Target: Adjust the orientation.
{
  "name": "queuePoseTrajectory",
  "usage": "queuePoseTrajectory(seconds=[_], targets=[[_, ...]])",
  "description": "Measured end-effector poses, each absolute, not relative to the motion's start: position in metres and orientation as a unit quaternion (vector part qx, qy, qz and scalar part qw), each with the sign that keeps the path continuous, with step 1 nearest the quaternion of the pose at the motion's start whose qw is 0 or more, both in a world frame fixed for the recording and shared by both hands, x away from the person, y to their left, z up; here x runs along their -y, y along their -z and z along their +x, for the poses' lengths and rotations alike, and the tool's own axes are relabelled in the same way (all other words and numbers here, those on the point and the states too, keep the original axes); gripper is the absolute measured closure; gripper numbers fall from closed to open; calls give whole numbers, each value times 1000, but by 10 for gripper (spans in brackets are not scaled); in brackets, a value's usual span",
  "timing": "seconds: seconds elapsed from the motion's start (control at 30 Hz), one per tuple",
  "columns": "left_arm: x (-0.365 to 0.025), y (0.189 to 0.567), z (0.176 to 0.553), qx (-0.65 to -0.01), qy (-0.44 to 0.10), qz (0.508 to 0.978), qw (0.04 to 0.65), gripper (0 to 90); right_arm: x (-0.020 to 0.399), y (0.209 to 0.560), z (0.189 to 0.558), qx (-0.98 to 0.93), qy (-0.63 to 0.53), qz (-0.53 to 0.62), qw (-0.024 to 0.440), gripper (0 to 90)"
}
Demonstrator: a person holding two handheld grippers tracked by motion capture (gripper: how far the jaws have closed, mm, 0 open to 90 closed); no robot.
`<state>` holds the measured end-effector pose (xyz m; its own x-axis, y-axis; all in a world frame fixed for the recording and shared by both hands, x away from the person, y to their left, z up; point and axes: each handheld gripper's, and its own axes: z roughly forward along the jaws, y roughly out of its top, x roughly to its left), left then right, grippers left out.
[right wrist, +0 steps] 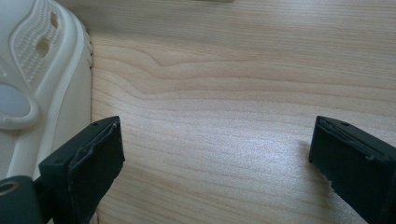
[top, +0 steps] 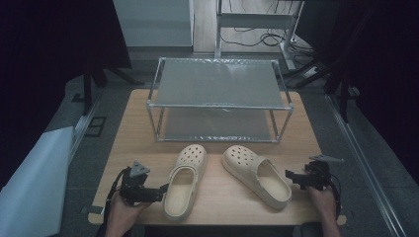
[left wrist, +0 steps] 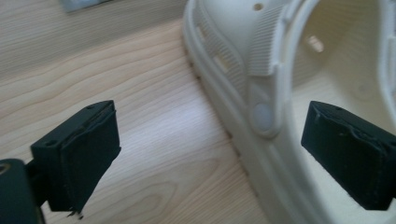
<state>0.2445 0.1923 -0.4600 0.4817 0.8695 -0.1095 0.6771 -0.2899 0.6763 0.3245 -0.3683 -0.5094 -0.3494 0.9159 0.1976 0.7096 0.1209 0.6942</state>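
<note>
Two cream clogs lie on the wooden desk [top: 217, 192] in front of a metal two-tier shelf rack [top: 220, 98]; the left clog [top: 185, 180] lies toe toward the rack, the right clog [top: 257, 175] angled beside it, apart. The left tongs [top: 162, 190] stand wide at the left clog's outer wall near the heel, one pad [left wrist: 77, 156] over bare desk, the other [left wrist: 350, 151] over the shoe's opening, the side wall and strap rivet between them, untouched. The right tongs [top: 292, 178] stand wide just beside the right clog's heel, holding nothing.
</note>
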Motion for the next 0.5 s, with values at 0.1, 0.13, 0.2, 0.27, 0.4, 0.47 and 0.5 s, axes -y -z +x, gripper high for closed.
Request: queuePoseTrajectory(seconds=[0.1,0.13,0.2,0.27,0.4,0.47,0.5], targets=[[-184,457,247,-482,-143,793,345,71,368,509,324,-736,-366,553,139,33],[-181,457,248,-480,-143,794,345,82,368,510,324,-736,-366,552,138,33],[-176,456,251,-478,-146,796,343,104,368,510,325,-737,-365,552,138,34],[-171,457,254,-477,-148,797,339,131,368,510,325,-737,-365,551,137,35],[-161,460,262,-472,-150,804,329,160,368,510,325,-737,-365,551,137,37],[-156,462,266,-470,-152,808,322,188,368,510,325,-737,-366,551,137,39],[-153,463,268,-469,-153,810,318,204,368,510,325,-738,-365,551,137,40]])
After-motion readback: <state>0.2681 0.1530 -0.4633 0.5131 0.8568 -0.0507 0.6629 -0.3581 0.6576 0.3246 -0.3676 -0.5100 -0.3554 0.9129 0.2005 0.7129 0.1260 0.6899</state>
